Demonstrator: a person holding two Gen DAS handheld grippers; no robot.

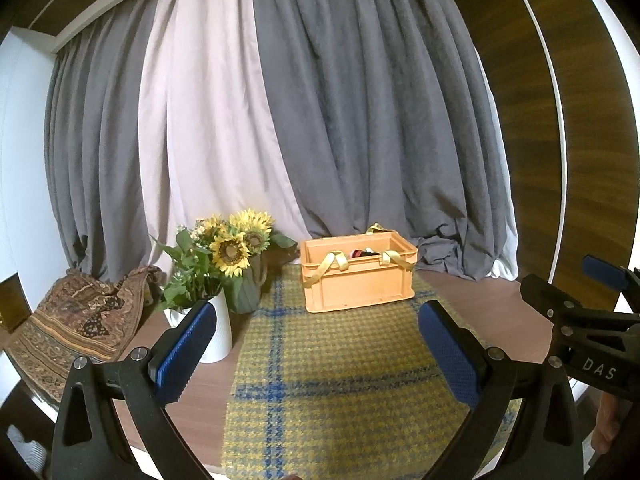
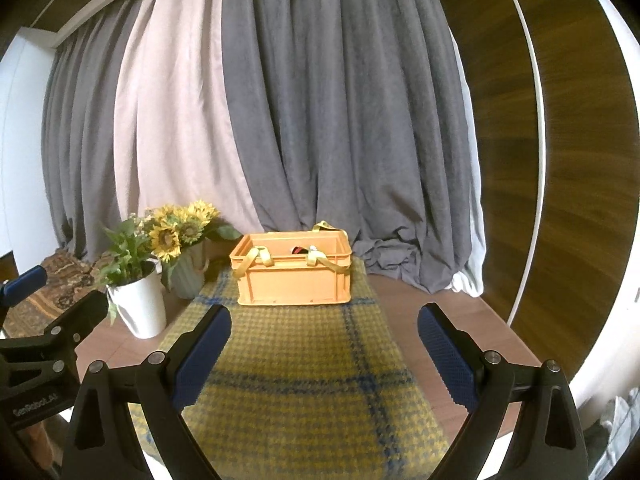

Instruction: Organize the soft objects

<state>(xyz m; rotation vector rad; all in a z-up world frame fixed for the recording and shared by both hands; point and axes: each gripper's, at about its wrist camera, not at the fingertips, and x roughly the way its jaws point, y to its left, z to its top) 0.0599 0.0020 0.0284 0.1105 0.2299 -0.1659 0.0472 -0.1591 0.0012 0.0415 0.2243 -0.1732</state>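
Well, orange crate (image 2: 294,276) long axis crosswise on plaid cloth (image 2: 296,380), both claws (image 1: 318,350) (image 2: 324,354) agape, empty.

Orange crate (image 1: 358,280); yellow-blue plaid cloth (image 1: 340,380); grey curtain (image 1: 360,120); blue fingers (image 2: 202,360).

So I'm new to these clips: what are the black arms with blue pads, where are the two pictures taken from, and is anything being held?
They are two hand-held grippers, each carried by a person, with a camera looking along its fingers. One picture looks out from the left gripper, the other from the right gripper. Both have their jaws wide apart and hold nothing. Ahead, an orange crate with yellow straps stands on a yellow checked blanket spread over a wooden table. To the left stand sunflowers in vases and a patterned cloth.
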